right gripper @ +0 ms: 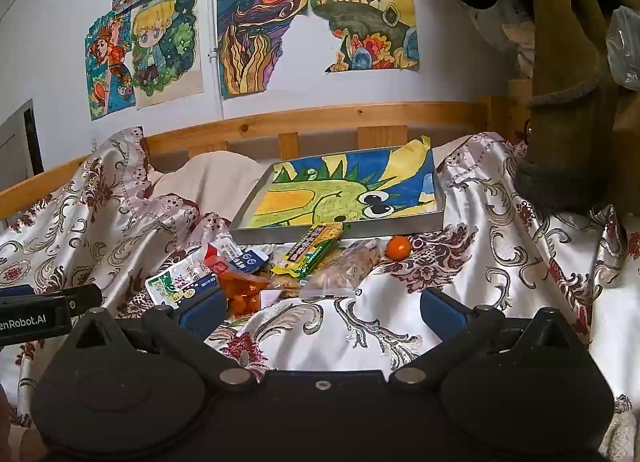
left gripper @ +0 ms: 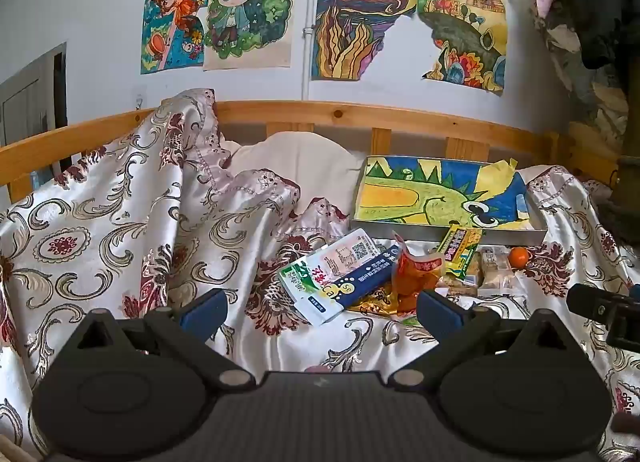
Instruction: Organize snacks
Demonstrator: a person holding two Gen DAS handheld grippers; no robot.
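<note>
So far nothing is sorted: both my grippers, left (left gripper: 320,304) and right (right gripper: 320,308), hover with jaws spread and empty, the snacks (right gripper: 280,266) heaped on the bed before the empty tray (right gripper: 340,227).

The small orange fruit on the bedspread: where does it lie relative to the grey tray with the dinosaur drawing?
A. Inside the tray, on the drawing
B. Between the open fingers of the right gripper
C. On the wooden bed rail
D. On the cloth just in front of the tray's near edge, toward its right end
D: the orange fruit rests on the patterned cloth just below the tray front wall, outside it.
</note>
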